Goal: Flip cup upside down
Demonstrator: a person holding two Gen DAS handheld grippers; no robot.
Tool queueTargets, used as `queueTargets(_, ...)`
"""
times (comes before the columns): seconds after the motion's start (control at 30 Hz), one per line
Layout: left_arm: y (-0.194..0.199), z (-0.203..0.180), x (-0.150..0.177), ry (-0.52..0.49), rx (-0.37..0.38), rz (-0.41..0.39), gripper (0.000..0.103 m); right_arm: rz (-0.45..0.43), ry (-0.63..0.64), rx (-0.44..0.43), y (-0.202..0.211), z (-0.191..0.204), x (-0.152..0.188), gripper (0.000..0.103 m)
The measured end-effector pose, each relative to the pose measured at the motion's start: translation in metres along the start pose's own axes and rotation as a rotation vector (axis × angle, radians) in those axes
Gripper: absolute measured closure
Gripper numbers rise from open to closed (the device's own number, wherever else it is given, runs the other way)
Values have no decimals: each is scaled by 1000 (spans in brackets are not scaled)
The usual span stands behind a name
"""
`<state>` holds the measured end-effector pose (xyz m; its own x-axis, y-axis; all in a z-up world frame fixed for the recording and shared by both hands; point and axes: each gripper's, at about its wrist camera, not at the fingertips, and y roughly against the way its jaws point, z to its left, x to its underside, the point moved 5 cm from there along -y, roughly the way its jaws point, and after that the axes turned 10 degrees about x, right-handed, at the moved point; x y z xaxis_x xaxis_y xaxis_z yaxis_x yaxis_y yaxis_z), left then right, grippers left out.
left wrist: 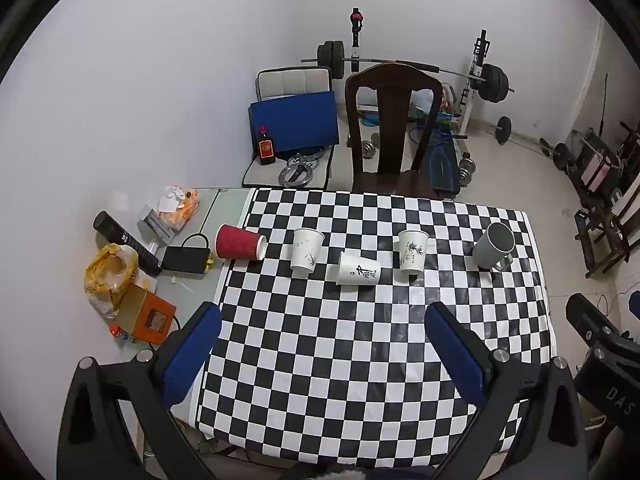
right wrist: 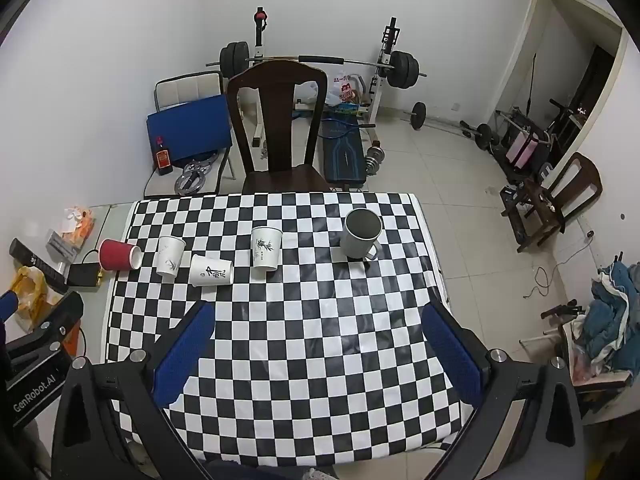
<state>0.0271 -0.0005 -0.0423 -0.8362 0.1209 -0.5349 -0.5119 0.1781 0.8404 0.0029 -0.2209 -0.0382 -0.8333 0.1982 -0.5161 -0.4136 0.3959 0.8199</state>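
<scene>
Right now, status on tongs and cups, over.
Left tongs open, empty; right tongs open, empty. Grey mug and two white paper cups upright; red cup and one white cup on their sides. Approach unobstructed.

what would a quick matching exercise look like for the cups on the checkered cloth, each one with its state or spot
Things:
1. red cup
2. white cup with the large black character
3. grey mug
4. white cup with the bamboo print

States or places:
a. upright, has a handle, farthest right
b. lying on its side at the cloth's left edge
c. upright, between the mug and the fallen white cup
d. lying on its side, mid-row

Pairs: 1-b, 2-d, 3-a, 4-c
</scene>
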Motion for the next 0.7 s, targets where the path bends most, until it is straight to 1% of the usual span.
queueTargets(0.17, -2, 0, -1, -2, 8, -8, 0, -9, -1, 6, 1, -1, -1, 0)
queueTargets(0.2, 0, -6, 1, -7, 1, -9, 0, -9, -3, 2, 1, -1, -1, 0)
queueTargets(0.4, 6, -14, -2, -5, 4, -14, 0, -9, -4, -3, 3, -2, -1, 0)
queueTargets(0.7, 6, -12, -2, -7, 7, -16, 0, -14, -6, -8, 7, -3, -2, 0)
